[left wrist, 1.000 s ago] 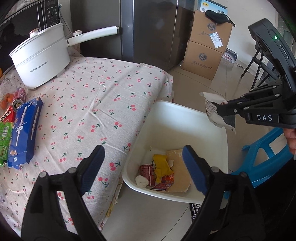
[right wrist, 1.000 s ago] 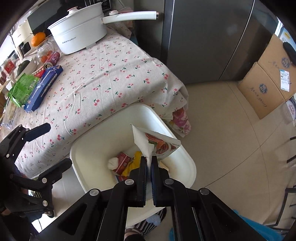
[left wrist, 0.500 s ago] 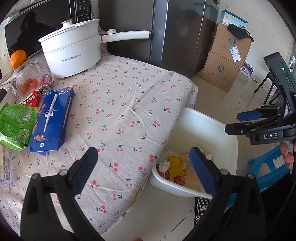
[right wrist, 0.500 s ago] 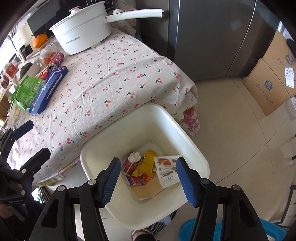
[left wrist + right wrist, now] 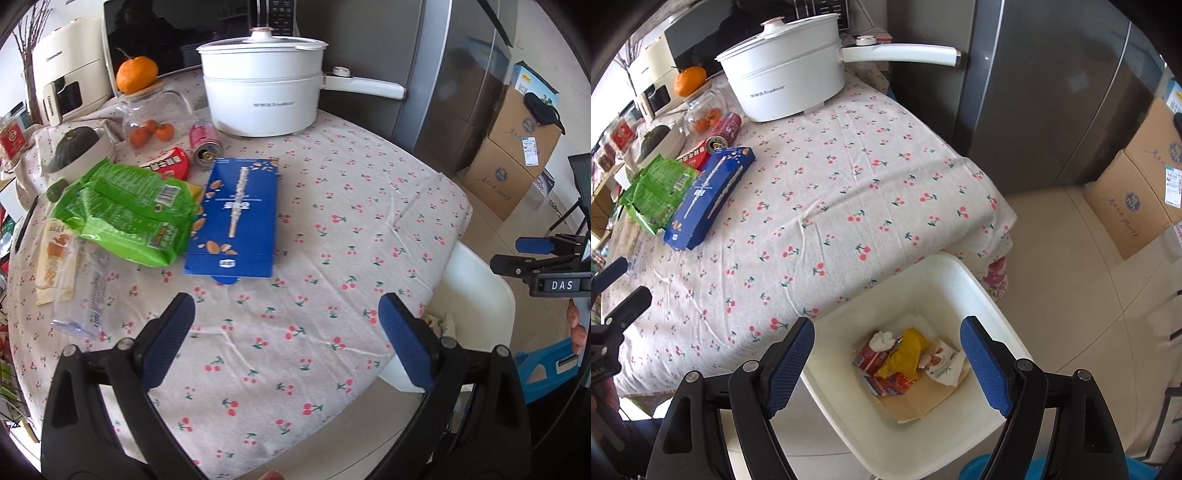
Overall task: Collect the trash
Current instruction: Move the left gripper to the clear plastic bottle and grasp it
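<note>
left wrist view: my left tongs (image 5: pixel 286 319) hang apart and empty over the near table (image 5: pixel 332 229). just ahead and a little left lies the blue box (image 5: pixel 236 218), its long axis running away from me, so the left is nearer. the green bag (image 5: pixel 122 210) touches its left side; a can (image 5: pixel 205 146) and pot (image 5: pixel 262 92) sit beyond. my right tongs (image 5: pixel 886 354), also apart and empty, hover over the bin (image 5: pixel 979 291) of trash by the table's right edge, fridge behind.

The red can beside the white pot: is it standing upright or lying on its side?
Lying on its side: the can rests lengthwise on the tablecloth, its open top facing the camera.
</note>
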A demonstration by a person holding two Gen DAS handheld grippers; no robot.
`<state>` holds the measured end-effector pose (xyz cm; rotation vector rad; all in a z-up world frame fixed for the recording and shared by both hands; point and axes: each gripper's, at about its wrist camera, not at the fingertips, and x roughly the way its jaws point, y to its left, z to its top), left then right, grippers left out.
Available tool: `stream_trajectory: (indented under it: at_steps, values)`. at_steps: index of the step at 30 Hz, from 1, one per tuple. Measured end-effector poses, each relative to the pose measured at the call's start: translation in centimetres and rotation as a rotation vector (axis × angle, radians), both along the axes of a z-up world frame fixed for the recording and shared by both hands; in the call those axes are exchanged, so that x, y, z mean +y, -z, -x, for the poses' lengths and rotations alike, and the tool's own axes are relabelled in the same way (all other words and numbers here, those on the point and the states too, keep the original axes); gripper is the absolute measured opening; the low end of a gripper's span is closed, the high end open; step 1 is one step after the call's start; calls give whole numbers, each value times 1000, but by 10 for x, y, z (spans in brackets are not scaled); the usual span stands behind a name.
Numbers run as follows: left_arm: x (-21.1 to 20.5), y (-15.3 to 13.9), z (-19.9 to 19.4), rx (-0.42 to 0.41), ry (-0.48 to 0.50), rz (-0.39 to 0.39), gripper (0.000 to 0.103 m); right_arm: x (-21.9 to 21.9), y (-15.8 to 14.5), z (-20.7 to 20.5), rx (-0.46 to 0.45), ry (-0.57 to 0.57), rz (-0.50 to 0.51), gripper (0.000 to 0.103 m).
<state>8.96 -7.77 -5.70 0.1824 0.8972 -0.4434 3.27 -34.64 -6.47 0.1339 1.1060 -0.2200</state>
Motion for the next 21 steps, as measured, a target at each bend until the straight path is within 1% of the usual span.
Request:
stream_trajectory:
  at_steps: [3,6,9,12,14,16,18,21]
  values:
    - [31,-4,-21,1,-67,-12,99,19,-5,-12,-16,-26,-7,84]
    - [56,-6,-49,-3,-141,-59,99,36,-7,-27,-28,-50,-20,84]
    - [85,-7,-78,20,-189,-72,99,53,-7,-43,-28,-67,-36,84]
    - [112,0,-104,45,-213,-74,99,71,-7,-58,-22,-92,-25,84]
    - [127,11,-120,85,-221,-74,99,82,-8,-66,-25,-112,0,84]
    - [139,25,-132,154,-208,-51,93,90,-8,-74,-29,-122,13,84]
    - [147,37,-141,205,-219,-44,87,96,-6,-83,-24,-122,9,84]
    - [153,47,-150,228,-235,-41,83,104,-2,-94,-14,-123,2,84]
